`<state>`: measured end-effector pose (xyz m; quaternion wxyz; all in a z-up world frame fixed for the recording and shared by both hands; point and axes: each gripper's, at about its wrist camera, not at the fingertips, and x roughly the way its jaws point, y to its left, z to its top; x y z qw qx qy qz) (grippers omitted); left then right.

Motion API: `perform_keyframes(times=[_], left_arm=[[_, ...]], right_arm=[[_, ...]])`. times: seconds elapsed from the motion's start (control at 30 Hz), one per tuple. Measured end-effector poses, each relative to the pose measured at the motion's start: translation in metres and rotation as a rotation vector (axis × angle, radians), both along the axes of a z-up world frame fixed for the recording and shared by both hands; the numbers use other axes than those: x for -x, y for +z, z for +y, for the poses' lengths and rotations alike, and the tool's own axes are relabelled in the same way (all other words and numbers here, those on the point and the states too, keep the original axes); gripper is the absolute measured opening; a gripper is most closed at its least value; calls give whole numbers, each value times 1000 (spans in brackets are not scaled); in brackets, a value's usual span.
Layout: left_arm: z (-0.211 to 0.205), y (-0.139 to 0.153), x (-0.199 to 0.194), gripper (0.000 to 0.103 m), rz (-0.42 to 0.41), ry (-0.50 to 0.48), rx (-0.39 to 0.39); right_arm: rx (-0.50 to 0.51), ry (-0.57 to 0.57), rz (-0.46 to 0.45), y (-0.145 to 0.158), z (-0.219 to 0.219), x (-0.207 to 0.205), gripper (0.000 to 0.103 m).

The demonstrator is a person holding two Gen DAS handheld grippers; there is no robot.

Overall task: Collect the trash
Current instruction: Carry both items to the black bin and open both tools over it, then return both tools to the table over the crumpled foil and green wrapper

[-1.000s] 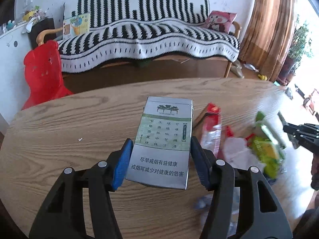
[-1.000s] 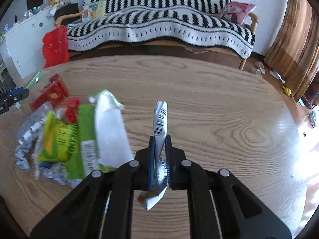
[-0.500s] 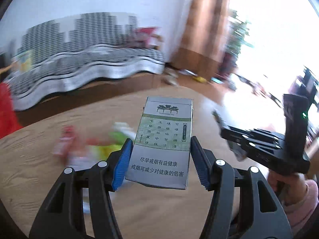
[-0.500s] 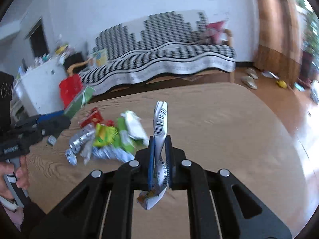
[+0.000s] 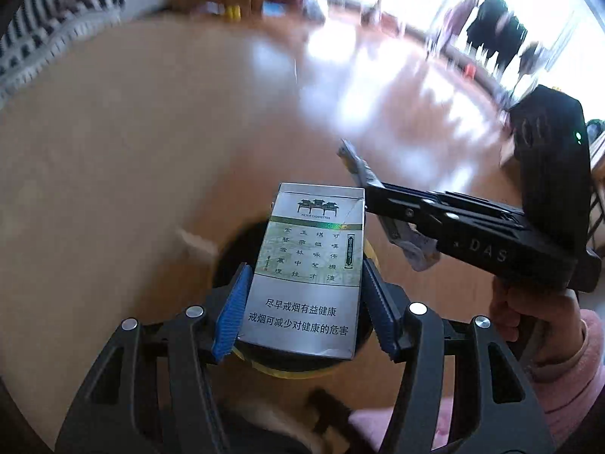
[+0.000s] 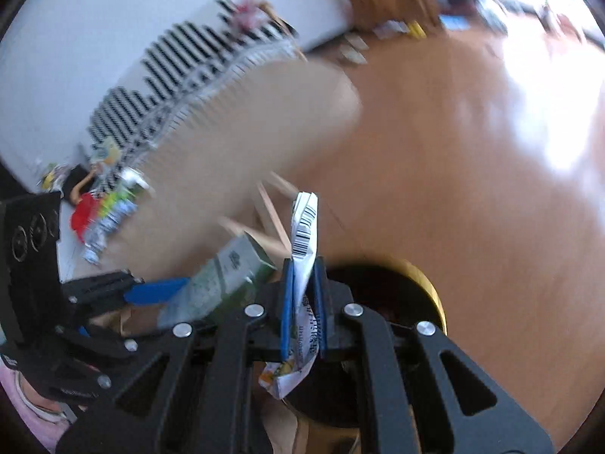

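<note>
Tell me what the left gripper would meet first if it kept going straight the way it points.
Probably the dark bin with the yellow rim: it sits right behind the cigarette pack that the left gripper holds. Depth is unclear.

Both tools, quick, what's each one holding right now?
Left tool: closed on the cigarette pack.
Right tool: shut on a white barcode wrapper.

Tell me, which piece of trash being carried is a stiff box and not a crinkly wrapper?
The grey-green cigarette pack in the left gripper. It keeps flat, square sides; the right gripper pinches a thin, crumpled wrapper.
</note>
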<state>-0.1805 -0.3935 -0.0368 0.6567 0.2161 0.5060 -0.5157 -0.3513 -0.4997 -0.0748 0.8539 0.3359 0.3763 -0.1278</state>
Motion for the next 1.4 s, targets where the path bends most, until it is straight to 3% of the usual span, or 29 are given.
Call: perform_keyframes(times=[0.17, 0.33, 0.53, 0.57, 0.6, 0.63, 0.67, 0.8, 0.9, 1.0, 1.07, 1.17, 1.3, 1.4], left_arm=[[-13, -17, -9, 57, 11, 2, -58], [-17, -20, -16, 57, 17, 14, -65], [-16, -24, 8, 58, 13, 2, -77], [-19, -27, 11, 63, 5, -4, -96], [-21, -30, 13, 70, -1, -11, -116], [-21, -30, 16, 89, -7, -12, -127], [-21, -31, 18, 92, -25, -10, -131], [-12, -20, 15, 92, -46, 30, -70], [10, 21, -3, 92, -56, 119, 104], [50, 80, -33, 97, -147, 251, 270], [88, 113, -58, 97, -215, 347, 313], [156, 131, -100, 97, -295, 512, 283], [260, 118, -148, 97, -360, 758, 205], [336, 98, -181, 97, -363, 915, 79]], right_arm=[[-109, -45, 58, -50, -8, 17, 11], [-110, -48, 56, -48, -12, 14, 11], [-152, -55, 33, -51, -19, 14, 11], [-179, -63, 26, -53, -22, 18, 21], [-214, -88, 38, -55, -27, 21, 62], [-231, -116, 44, -55, -32, 23, 85], [-243, -139, 25, -55, -35, 28, 95], [-175, -250, 70, -47, -43, 42, 97], [-90, -265, 110, -40, -38, 45, 97], [19, -244, 149, -31, -29, 36, 97], [50, -215, 163, -26, -22, 24, 97], [75, -170, 156, -17, -11, 4, 97], [149, -71, 136, 9, 19, -43, 97], [212, 3, 98, 39, 41, -80, 97]])
